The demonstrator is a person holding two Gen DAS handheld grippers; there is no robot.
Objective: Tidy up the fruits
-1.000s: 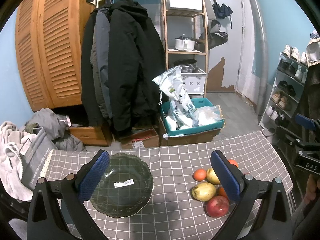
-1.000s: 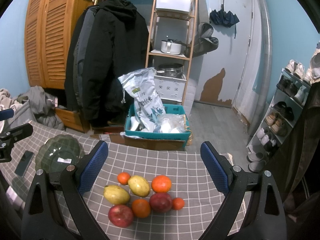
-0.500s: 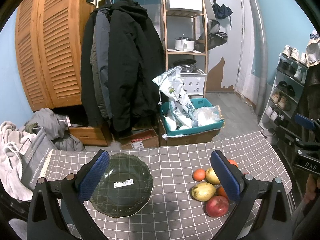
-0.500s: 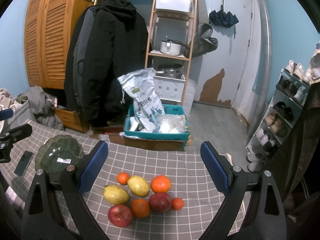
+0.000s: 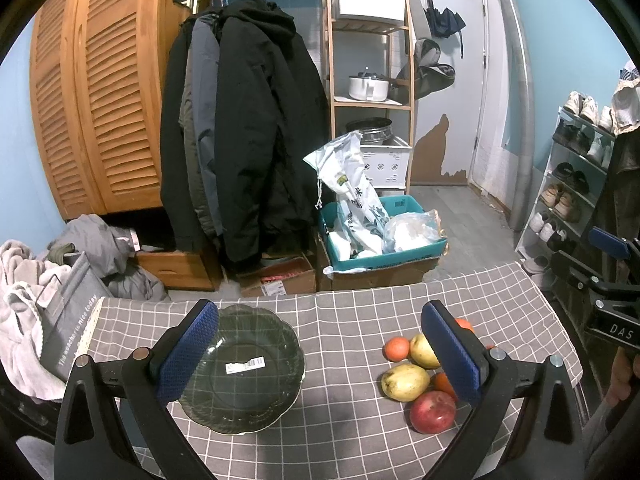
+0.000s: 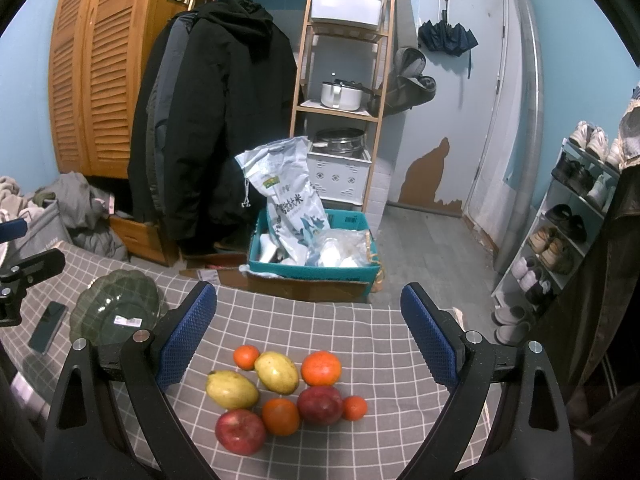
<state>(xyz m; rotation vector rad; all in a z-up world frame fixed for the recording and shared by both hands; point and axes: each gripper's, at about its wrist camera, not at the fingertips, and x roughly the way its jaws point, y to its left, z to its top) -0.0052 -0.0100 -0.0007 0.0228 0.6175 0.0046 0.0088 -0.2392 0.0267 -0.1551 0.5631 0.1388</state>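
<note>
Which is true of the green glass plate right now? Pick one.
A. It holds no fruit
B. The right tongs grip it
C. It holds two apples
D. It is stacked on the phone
A: the green glass plate shows only a sticker, and the fruit pile sits apart on the tablecloth.

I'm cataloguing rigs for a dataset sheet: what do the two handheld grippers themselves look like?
Both match. The left gripper and right gripper each have two black, angular plastic fingers with triangular cut-outs and silver pivot bolts. The fingertips carry blue, finely dimpled rubber pads. In the left view, the right gripper's black body shows white lettering reading "DAS". No cables are visible.
</note>
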